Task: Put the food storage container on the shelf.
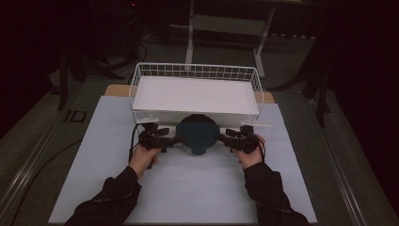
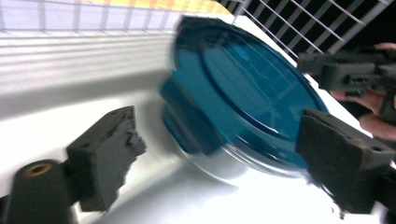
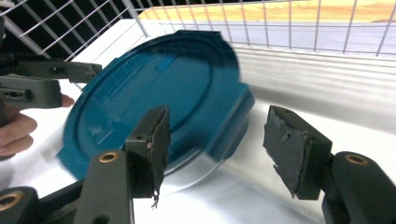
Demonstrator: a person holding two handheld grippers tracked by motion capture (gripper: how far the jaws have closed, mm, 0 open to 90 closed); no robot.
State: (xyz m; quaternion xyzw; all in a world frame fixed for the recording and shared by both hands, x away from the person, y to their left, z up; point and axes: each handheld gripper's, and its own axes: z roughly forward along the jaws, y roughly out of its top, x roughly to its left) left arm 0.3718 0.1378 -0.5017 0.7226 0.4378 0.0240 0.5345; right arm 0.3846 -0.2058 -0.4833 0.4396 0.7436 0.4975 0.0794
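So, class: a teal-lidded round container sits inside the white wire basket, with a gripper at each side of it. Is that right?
Not quite. The teal-lidded container sits on the white table surface in front of the white wire basket, not inside it, as the high view shows. The left gripper and right gripper do flank it, one at each side.

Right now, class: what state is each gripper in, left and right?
Left gripper: open, jaws either side of the blue lidded container, not pressing it.
Right gripper: open, holding nothing, beside the container.
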